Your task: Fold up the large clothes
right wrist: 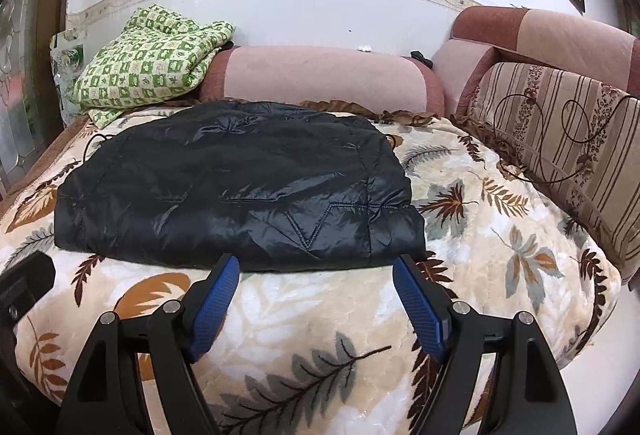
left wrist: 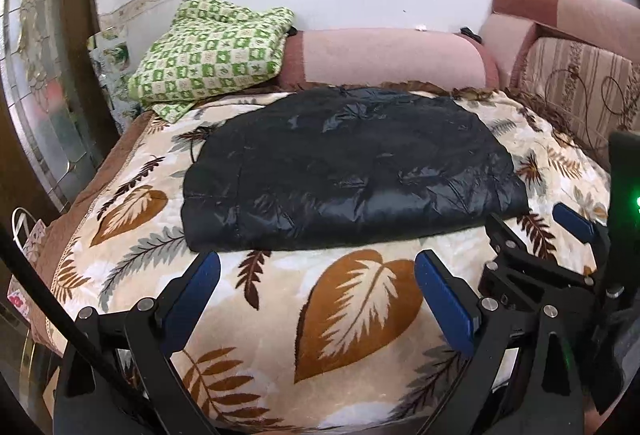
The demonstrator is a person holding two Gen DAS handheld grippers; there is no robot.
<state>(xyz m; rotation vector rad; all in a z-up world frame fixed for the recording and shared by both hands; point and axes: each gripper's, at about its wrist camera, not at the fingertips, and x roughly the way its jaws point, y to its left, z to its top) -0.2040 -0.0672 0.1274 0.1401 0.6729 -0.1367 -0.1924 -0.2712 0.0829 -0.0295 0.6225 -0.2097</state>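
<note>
No legible writing on jacket (right wrist: 240, 187)

My left gripper (left wrist: 316, 267) hangs with its blue pads spread wide and nothing between them, just short of the near edge of the folded black jacket (left wrist: 352, 171). The jacket lies flat on the leaf-patterned blanket (left wrist: 360, 315). My right gripper (left wrist: 532, 219) shows at the right, beside the jacket's near corner

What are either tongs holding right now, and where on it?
Nothing. Left tongs and right tongs are open over the blanket, short of the folded black jacket.
</note>
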